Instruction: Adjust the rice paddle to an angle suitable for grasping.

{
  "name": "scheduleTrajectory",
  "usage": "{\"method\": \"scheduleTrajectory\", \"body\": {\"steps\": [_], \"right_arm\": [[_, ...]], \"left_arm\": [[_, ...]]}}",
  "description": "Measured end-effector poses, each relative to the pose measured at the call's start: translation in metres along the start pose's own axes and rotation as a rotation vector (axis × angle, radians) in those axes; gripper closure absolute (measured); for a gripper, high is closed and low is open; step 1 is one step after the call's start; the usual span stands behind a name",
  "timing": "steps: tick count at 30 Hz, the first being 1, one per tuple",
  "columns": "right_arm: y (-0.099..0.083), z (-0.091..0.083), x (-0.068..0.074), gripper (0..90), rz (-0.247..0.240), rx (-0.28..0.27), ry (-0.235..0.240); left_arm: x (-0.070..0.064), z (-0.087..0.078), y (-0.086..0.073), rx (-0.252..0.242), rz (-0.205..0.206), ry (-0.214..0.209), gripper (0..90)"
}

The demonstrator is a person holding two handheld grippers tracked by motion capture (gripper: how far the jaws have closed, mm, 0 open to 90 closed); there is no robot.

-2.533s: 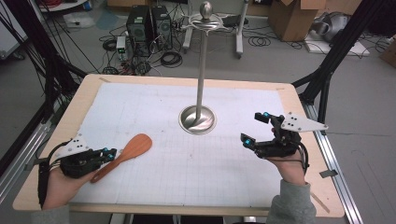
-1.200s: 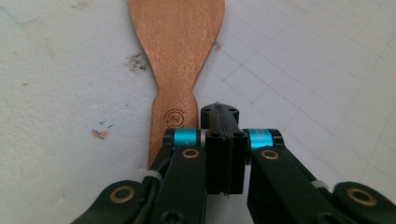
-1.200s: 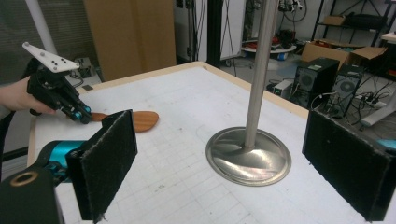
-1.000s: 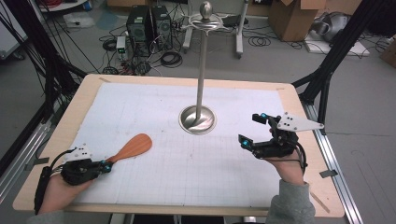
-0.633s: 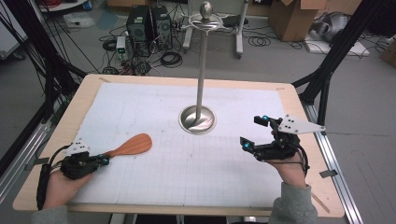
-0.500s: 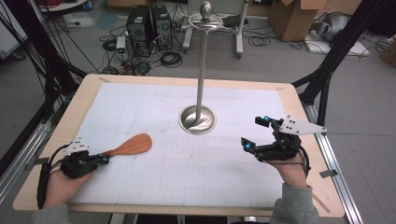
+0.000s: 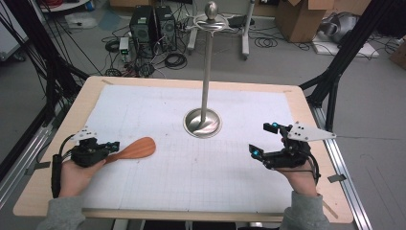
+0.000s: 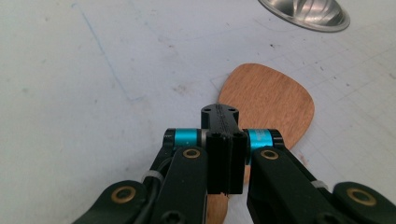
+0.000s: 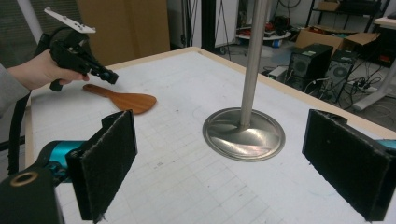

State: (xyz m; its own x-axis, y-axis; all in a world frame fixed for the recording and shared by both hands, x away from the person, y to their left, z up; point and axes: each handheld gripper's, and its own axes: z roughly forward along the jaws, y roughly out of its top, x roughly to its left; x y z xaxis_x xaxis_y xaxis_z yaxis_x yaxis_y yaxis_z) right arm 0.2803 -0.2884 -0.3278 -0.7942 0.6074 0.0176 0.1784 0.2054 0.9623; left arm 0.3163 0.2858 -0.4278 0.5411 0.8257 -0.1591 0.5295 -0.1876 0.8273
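While our left gripper sits clamped on the wooden spatula handle (blade flat on the counter), we judge it light, stiff, smooth; our right gripper stands apart.

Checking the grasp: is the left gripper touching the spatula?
Cannot tell. In the left gripper view the left gripper has its jaws shut above the spatula handle, but the contact is hidden. The right gripper view hints at a gap, not plainly.
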Motion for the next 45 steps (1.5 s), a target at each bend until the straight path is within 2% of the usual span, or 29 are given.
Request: {"method": "scheduleTrajectory", "body": {"steps": [5,12,17,19,21,25,30,35,36,38,45], "right_arm": [[0.000,-0.001,0.000,8.7,0.005,0.002,-0.001],[0.000,0.000,0.001,8.7,0.001,0.004,0.008],[0.000,-0.001,0.000,8.7,0.002,0.001,0.008],[0.000,-0.001,-0.001,8.7,0.000,0.001,0.009],[-0.001,-0.001,-0.001,8.7,0.005,0.006,0.010],[-0.002,0.000,-0.002,8.7,0.009,0.014,0.012],[-0.004,0.000,-0.004,8.7,0.011,0.010,0.004],[-0.004,-0.002,-0.005,8.7,0.017,0.006,0.002],[-0.004,-0.003,-0.005,8.7,0.021,0.003,0.001],[-0.004,-0.002,-0.006,8.7,0.016,0.002,0.000],[-0.004,-0.001,-0.004,8.7,0.013,0.011,0.003]], "left_arm": [[-0.005,0.012,0.018,0.004,0.039,0.014,89.4],[-0.010,0.026,0.029,0.021,0.079,0.019,89.4],[-0.010,0.040,0.030,0.040,0.089,0.010,89.4],[-0.007,0.047,0.028,0.055,0.078,0.019,89.4],[-0.006,0.054,0.026,0.074,0.089,0.029,89.4],[-0.005,0.061,0.025,0.069,0.077,0.027,89.4],[-0.005,0.070,0.029,0.120,0.101,0.034,89.5],[-0.011,0.076,0.030,0.144,0.122,0.002,89.5],[-0.012,0.076,0.030,0.147,0.109,-0.006,89.5],[-0.013,0.076,0.030,0.149,0.111,-0.011,89.5],[-0.027,0.074,0.029,0.178,0.157,-0.038,89.5]]}}
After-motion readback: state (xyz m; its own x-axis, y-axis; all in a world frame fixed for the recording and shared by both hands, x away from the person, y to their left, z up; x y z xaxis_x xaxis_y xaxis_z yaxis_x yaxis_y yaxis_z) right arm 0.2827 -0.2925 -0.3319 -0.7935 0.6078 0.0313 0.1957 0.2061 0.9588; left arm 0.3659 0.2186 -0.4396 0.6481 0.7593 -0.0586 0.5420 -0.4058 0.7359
